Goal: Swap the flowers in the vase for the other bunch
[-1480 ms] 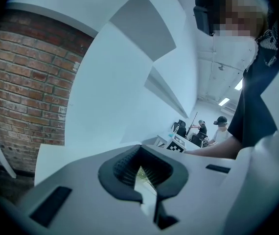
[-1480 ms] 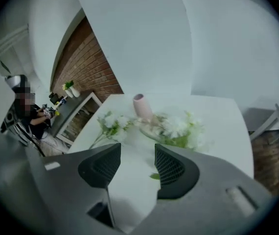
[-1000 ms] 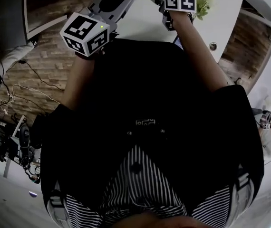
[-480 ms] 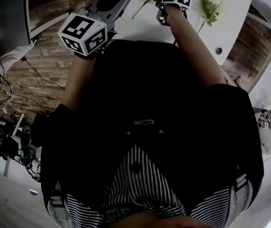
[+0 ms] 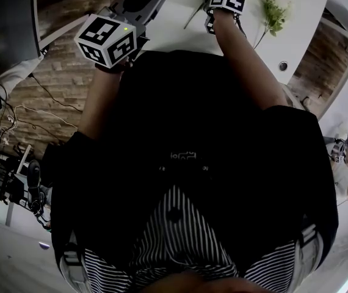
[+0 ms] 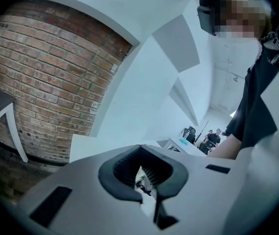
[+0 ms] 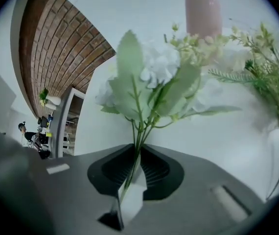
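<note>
White flower bunch w/ broad pale-green leaves point(image 7: 154, 77): I'm pinching its thin green stems point(image 7: 138, 146) in my right gripper point(image 7: 129, 180). The jaws have just been closing and are now sitting narrow, w/ the stems caught btwn the ribbed black pads. In the head view that gripper is showing further out over the smooth white desk point(image 5: 180, 32) than a sec ago. So I'm judging the pick-up of this bunch is just starting. Whether it's lifting off the desk yet, I can't tell.

The blooms are pointing toward the tall pink cylindrical vase point(image 7: 203, 9), standing just beyond them. Whether anything's in the vase, can't tell. A wispy green sprig bunch w/ small pale buds point(image 7: 271, 72) is lying to the right, near but apart.

Petals are looking soft, ruffled and matte, prob. artificial. Leaves are flat and veined. Stems are thin and wiry, so I'm expecting them to slip or twist easily. The vase is looking smooth and plain.

My grey plastic left gripper point(image 6: 147, 185) is hanging at the desk's edge, jaws together, nothing btwn them.
</note>
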`<act>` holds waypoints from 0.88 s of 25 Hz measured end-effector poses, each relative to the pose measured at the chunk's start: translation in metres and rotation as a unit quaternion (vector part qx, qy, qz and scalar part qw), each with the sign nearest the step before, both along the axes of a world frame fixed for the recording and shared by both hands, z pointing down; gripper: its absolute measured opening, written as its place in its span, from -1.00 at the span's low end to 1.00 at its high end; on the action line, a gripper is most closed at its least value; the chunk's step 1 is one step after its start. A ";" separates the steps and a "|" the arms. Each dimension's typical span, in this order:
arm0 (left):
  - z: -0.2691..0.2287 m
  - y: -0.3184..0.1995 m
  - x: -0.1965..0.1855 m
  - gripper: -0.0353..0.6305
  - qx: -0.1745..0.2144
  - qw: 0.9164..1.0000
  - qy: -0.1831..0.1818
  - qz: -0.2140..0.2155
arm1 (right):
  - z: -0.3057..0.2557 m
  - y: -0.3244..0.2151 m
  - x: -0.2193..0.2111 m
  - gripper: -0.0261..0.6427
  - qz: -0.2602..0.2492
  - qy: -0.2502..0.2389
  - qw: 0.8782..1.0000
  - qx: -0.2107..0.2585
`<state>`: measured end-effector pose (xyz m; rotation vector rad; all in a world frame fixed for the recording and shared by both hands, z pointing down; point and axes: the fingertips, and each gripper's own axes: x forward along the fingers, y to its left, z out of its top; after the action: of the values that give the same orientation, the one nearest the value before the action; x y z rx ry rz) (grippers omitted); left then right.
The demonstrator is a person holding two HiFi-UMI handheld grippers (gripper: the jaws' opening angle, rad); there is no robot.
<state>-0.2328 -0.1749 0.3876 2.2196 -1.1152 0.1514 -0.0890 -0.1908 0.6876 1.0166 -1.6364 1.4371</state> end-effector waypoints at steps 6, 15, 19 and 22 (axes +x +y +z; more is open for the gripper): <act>-0.002 0.000 0.007 -0.87 0.002 1.000 0.003 0.007 | -0.013 -0.006 -0.003 -0.86 0.007 -0.054 0.998 0.011; -0.012 0.000 0.041 -0.87 0.012 1.000 0.003 0.026 | -0.059 -0.021 0.000 -0.87 -0.047 -0.084 0.990 0.107; -0.018 0.000 0.065 -0.87 0.018 0.999 0.002 0.041 | -0.100 -0.031 0.014 -0.87 -0.084 -0.105 0.976 0.171; -0.022 -0.001 0.085 -0.87 0.024 0.998 0.005 0.053 | -0.133 -0.041 0.033 -0.87 -0.100 -0.118 0.964 0.217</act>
<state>-0.1482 -0.1754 0.3654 2.3203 -1.0046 0.1602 -0.0560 -0.2319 0.5542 0.9005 -2.2269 1.1210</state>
